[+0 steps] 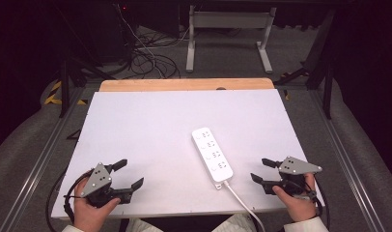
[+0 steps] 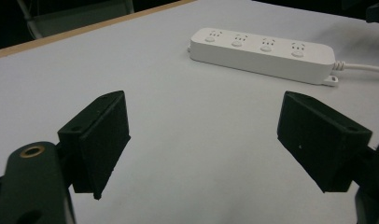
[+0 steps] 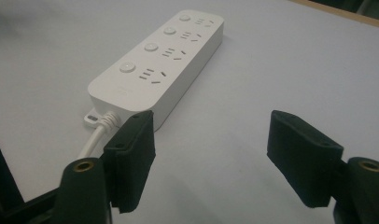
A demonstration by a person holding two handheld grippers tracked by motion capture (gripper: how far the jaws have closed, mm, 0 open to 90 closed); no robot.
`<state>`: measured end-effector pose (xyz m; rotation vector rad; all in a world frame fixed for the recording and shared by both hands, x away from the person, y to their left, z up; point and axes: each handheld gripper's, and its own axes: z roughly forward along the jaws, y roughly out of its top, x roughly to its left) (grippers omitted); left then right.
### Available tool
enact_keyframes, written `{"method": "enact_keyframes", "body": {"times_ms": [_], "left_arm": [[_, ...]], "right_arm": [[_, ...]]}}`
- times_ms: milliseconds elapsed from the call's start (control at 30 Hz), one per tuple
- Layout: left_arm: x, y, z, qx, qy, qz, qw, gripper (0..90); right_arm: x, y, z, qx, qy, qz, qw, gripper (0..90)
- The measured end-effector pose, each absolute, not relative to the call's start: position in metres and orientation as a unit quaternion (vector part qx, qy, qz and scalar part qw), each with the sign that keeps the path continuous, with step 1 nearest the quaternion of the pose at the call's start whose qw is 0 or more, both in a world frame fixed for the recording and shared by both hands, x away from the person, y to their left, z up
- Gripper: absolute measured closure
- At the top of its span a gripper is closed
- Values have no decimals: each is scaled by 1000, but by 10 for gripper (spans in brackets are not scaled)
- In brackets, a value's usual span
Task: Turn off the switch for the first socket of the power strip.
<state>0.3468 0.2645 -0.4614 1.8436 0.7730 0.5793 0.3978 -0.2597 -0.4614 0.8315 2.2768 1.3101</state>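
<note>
A white power strip (image 1: 212, 153) with several sockets and buttons lies near the middle of the white table top (image 1: 150, 125); its white cable (image 1: 242, 203) runs off the near edge. At the near left corner a hand holds my left gripper (image 1: 128, 174), jaws wide apart over bare table, the power strip (image 2: 262, 53) well ahead of them. My right gripper (image 1: 262, 170) sits at the near right, just right of the strip's cable end. Its jaws stand open with nothing between them, and the power strip (image 3: 162, 65) lies ahead and to their left.
A wooden board edge (image 1: 184, 84) runs along the table's far side. Metal rails (image 1: 39, 159) flank the table. Beyond it, on the grey floor, are a white desk frame (image 1: 228, 34) and loose cables (image 1: 146, 53).
</note>
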Motion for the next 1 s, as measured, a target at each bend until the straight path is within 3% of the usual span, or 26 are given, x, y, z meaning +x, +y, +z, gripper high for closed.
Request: {"method": "enact_keyframes", "body": {"times_ms": [1000], "left_arm": [[343, 263, -459, 767, 319, 258, 492, 190]], "right_arm": [[398, -257, -447, 270, 830, 450, 188, 469]]}}
